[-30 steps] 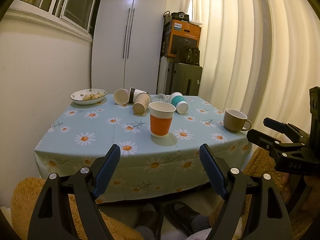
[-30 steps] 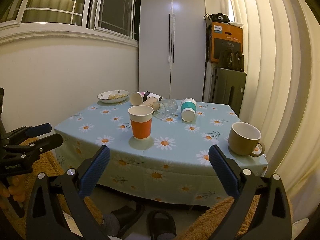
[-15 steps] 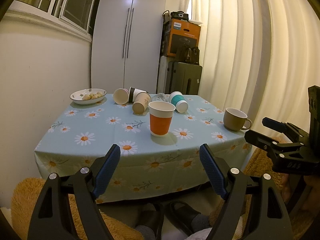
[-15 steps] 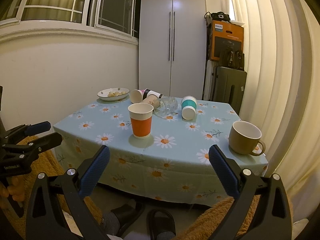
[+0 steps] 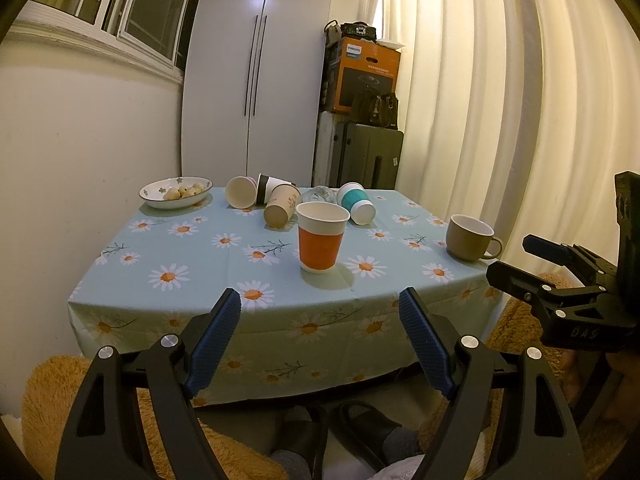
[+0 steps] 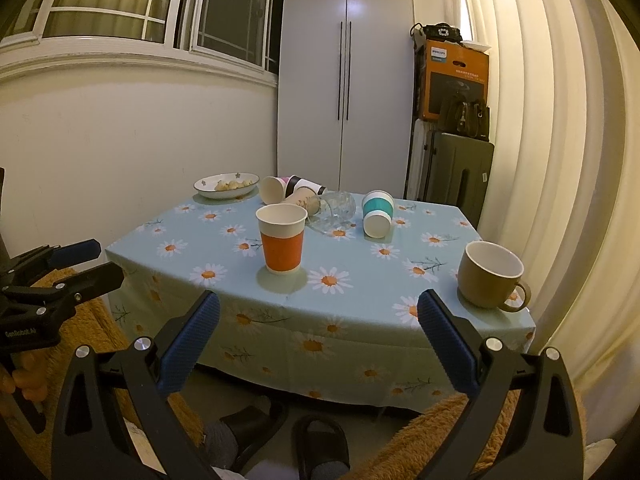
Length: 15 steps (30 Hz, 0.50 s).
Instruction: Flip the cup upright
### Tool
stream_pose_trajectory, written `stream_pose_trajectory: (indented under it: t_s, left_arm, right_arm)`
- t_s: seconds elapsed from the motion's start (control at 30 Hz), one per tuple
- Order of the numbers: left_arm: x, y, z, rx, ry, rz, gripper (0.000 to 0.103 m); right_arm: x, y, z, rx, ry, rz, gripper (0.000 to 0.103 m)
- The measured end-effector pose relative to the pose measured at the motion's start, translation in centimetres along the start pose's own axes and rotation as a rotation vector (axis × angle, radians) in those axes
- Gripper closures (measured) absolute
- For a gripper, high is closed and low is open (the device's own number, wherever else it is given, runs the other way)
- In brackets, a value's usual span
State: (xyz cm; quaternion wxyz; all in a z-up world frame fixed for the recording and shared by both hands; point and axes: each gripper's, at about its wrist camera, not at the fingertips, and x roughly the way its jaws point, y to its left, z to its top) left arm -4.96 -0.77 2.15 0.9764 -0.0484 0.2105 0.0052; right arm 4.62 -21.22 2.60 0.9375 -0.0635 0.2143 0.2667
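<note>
**Both grippers hang back while the fallen cups wait**

Over the last second almost nothing has shifted: the daisy-print table (image 5: 192, 252) sits where it did, and the view has only drifted a touch, so no reach has begun — my guess is the person is still choosing a cup.

The left gripper (image 5: 320, 336) and right gripper (image 6: 318, 334) both hover short of the table's near edge, jaws spread wide, nothing between them.

On the cloth, the olive mug (image 6: 490, 274) stands upright near the right edge and the orange paper cup (image 5: 320, 240) stands upright in the middle. The work lies behind them: a teal-banded cup (image 6: 377, 214) on its side, a clear glass (image 6: 338, 210) tipped over beside it, and a huddle of paper cups (image 5: 262, 200) lying down near the snack bowl (image 5: 176, 192).

That huddle is hard to read — the cups overlap, and how many there are I cannot tell. The glass nearly vanishes in the left view, behind the orange cup.
</note>
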Motion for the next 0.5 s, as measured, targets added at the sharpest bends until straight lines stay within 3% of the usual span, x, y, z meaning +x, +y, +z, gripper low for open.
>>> stream_pose_trajectory:
  t_s: [0.5]
  left_arm:
    - [-0.01,-0.06,-0.01,0.002,-0.001,-0.001,0.024]
  right_arm:
    - [-0.03,0.02,0.08,0.000,0.002,0.001,0.005]
